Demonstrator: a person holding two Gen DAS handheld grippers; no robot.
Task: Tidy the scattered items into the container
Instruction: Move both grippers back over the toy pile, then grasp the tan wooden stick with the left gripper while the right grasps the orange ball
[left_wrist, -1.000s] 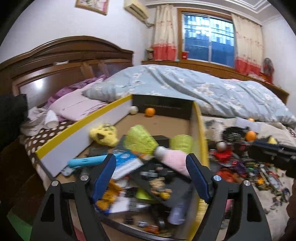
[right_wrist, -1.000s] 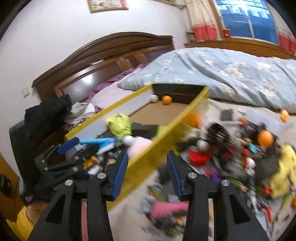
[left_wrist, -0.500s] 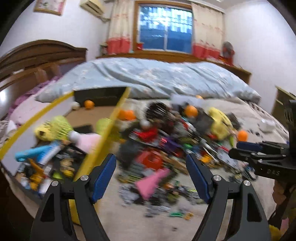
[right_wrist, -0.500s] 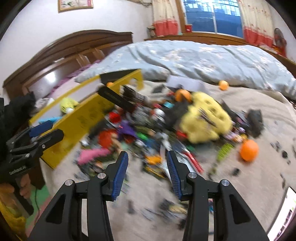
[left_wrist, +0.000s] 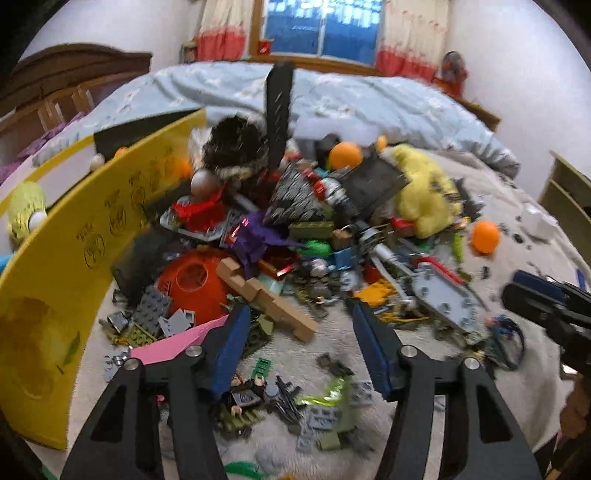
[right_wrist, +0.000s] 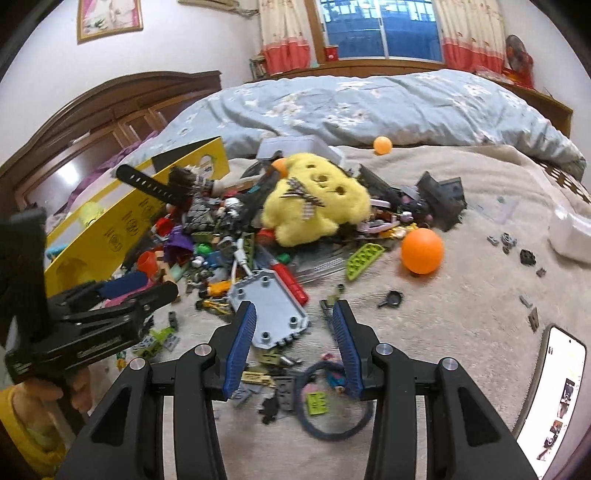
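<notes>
Hovering over the toy heap on the bed, both of your claws are empty.

Your left claw (left_wrist: 297, 341) has just been closing, yet its blue pads (left_wrist: 232, 347) stand apart with nothing pressed between them; beyond it lie a tan wooden block (left_wrist: 266, 295) and an orange dome (left_wrist: 192, 282), with a pink sheet (left_wrist: 173, 341) to the near left. Your right claw (right_wrist: 291, 341) is also parted and grips nothing; a grey studded plate (right_wrist: 267, 308) lies just past its left pad, possibly under its tip, though the blur makes that hard to judge. The yellow container (left_wrist: 59, 258) stands at the heap's left edge. A yellow plush toy (right_wrist: 314, 201) tops the pile, an orange ball (right_wrist: 422, 250) rests to its right, and a phone (right_wrist: 550, 398) lies at the near right.
</notes>
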